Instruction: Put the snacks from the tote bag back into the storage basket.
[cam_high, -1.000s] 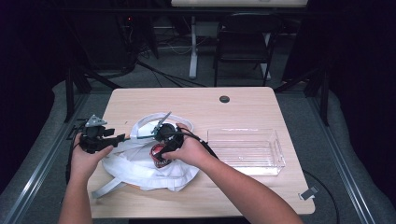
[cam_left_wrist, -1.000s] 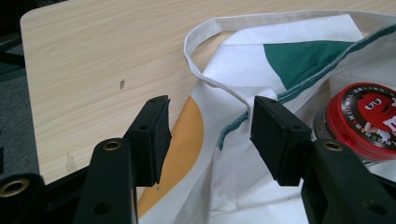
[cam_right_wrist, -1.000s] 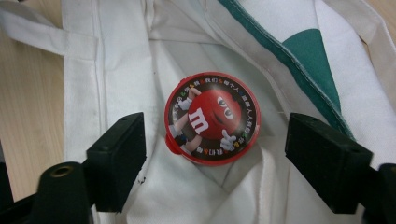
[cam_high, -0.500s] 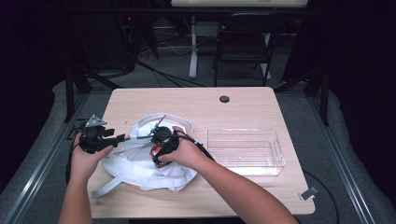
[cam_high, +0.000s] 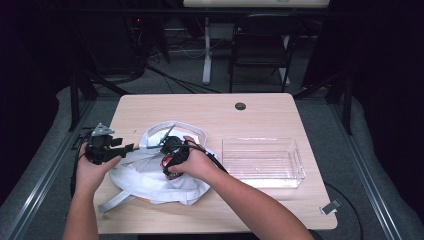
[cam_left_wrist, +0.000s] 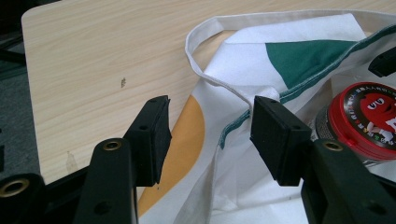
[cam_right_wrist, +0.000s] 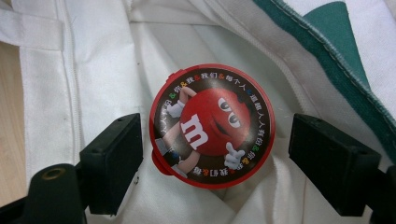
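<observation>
Inside the white tote bag (cam_right_wrist: 116, 70), red candy tin (cam_right_wrist: 212, 126) now released, right gripper (cam_right_wrist: 215, 163) wide around it, left gripper (cam_left_wrist: 210, 135) open at nine o'clock, packing nearly done.

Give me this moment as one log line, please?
left gripper: open beside bag rim | right gripper: open around red-lidded tin | tin: in white tote bag | clear tray: apart
</observation>
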